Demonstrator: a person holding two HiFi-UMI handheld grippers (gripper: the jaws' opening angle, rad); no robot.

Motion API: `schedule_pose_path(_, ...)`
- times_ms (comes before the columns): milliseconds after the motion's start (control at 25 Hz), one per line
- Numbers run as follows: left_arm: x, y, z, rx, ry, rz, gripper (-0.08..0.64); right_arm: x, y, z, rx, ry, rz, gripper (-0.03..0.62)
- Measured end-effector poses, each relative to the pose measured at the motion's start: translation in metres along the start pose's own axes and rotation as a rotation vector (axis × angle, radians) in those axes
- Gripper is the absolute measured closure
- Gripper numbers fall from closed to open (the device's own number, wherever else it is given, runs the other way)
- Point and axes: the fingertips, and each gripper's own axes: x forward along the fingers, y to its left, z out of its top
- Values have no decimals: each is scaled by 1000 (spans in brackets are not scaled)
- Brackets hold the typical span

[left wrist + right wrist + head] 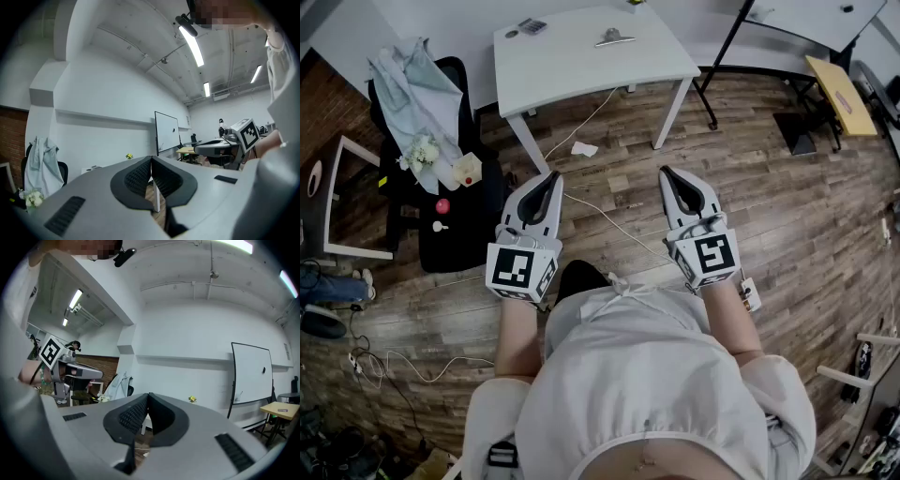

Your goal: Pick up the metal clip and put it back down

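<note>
From the head view, the white worktop (581,61) stands ahead on the wooden floor (769,216), and the metal clip (614,37) lies on its far half, towards the right, with bare surface all round it. A small dark item (532,26) sits near the worktop's far left corner, well apart from the clip. The left tool (552,175) and the right tool (666,172) are held level and side by side, short of the worktop's near edge. Both have their jaws together and carry nothing. Between them and the worktop, a white cable (600,220) trails over the floor and a scrap of paper (584,148) lies near the worktop's front legs. A black chair (455,216) draped with a pale garment (417,84) crowds the worktop's left side. To its right, a black stand (722,56) leans, with a yellow-topped table (839,94) beyond it. The floor is open in front of the worktop's right half. In the left gripper view the left tool (151,161) has its pads pressed together with nothing between them. A white leg of the worktop (156,199) shows just past them, and the right tool (220,147) and a whiteboard (168,132) lie off to the right. In the right gripper view the right tool (148,397) is likewise closed and empty. The left tool (70,370) appears at the left and the whiteboard (251,373) at the right. The clip cannot be made out in either gripper view.
</note>
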Motion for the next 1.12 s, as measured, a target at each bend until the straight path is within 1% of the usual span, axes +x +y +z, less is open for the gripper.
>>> schedule_pose_path(480,4,-5,-1,2,12,-8,541,-1,-5,0,7,-1,-21,591)
schedule_pose_path(680,12,-10,-5,3,26,-15,541,-2,-11,-3,55,-24,-22,588)
schedule_pose_path(720,15,-11,-7,1,32,-16,541,-1,-12,-3,58,-28,-23,562)
schedule_pose_path(760,18,-11,-9,-2,38,-16,541,1,-13,-4,57,-30,-16,428)
schedule_pose_path(800,21,-12,-11,-6,44,-17,541,4,-15,-5,55,-28,-6,275)
schedule_pose_path(840,25,-12,-13,-9,50,-18,541,6,-18,-6,52,-23,-5,190)
schedule_pose_path(920,33,-14,-14,-11,59,-23,541,11,-29,-9,50,-11,-30,152)
schedule_pose_path(1000,42,-13,-13,-10,63,-28,541,16,-42,-11,64,-1,-53,147)
schedule_pose_path(1120,56,-7,-13,-8,72,-27,540,30,-54,-13,89,5,-56,147)
